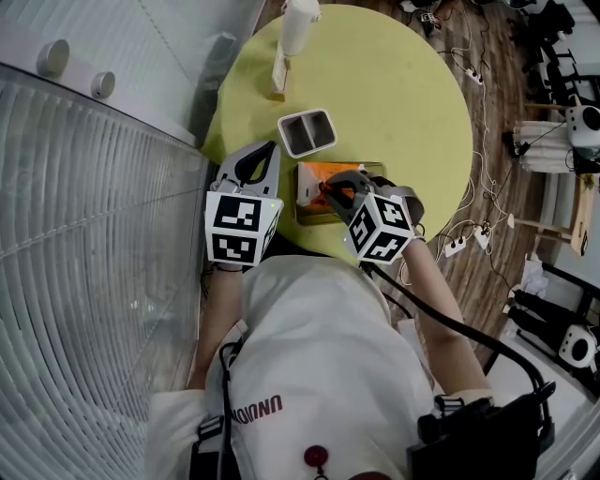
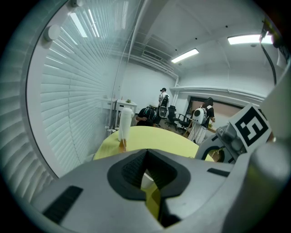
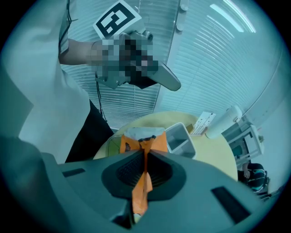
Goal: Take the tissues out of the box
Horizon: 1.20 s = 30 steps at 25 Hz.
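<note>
A round, pale yellow-green counter (image 1: 403, 103) carries only a few things, all on its left half in the head view. Near the far edge stands a tall white rounded cylinder (image 1: 298, 23), with a small tan upright piece (image 1: 279, 80) at its foot. Nearer the middle lies a grey rectangular open-topped container (image 1: 307, 132), set at a slight angle. Just beside it, toward the near edge, sits a shallow clear rectangular tray (image 1: 309, 221), and in the tray lies an orange tissue pack (image 1: 319, 176) with white showing at its torn top. The right half is bare.
</note>
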Tool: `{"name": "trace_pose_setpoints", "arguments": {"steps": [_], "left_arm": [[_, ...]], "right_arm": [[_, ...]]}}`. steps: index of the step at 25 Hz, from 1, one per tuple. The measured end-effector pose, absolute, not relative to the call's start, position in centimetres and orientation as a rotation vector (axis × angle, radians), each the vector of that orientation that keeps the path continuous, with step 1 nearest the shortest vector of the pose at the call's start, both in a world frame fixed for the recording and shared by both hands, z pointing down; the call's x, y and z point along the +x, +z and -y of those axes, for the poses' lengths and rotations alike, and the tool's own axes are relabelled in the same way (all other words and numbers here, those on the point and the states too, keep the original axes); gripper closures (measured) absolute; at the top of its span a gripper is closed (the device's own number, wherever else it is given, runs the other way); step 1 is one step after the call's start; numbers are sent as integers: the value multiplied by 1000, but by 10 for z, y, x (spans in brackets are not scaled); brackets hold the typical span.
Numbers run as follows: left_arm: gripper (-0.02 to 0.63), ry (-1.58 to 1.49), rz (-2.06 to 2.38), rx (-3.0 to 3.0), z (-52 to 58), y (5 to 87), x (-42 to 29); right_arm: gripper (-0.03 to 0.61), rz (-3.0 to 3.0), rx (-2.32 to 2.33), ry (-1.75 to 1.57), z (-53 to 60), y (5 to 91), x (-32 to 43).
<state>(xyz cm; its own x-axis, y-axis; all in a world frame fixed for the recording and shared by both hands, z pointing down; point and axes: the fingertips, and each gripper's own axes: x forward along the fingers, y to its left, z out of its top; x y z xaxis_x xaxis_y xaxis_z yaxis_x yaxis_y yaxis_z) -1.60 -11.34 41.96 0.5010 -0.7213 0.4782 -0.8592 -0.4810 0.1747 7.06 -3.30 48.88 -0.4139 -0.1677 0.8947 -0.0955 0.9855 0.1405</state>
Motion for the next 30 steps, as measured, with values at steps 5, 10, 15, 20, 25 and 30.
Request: {"name": "trace_pose_setpoints", "arguments": {"steps": [5,10,15,20,25,30], "left_arm": [[601,483,1311,2363,115,421,-17],[601,484,1310,2362,115,421,-17],[601,484,1310,2362,115,420,-16],[601,485,1313,2359,115,420,-18],[601,484,1311,2362,115,419,-16],[601,487,1302,2367,115,419,-14]], "right_arm": [[556,2006,187,-90,33,483,66],[557,2015,195,-103,34,477,64],[557,2019,203,-116,35,471,63],[557,2035,218,-125,36,463,61],[557,2040,234,-135,38,458,62],[557,2049,262,-141,43,454,63]]}}
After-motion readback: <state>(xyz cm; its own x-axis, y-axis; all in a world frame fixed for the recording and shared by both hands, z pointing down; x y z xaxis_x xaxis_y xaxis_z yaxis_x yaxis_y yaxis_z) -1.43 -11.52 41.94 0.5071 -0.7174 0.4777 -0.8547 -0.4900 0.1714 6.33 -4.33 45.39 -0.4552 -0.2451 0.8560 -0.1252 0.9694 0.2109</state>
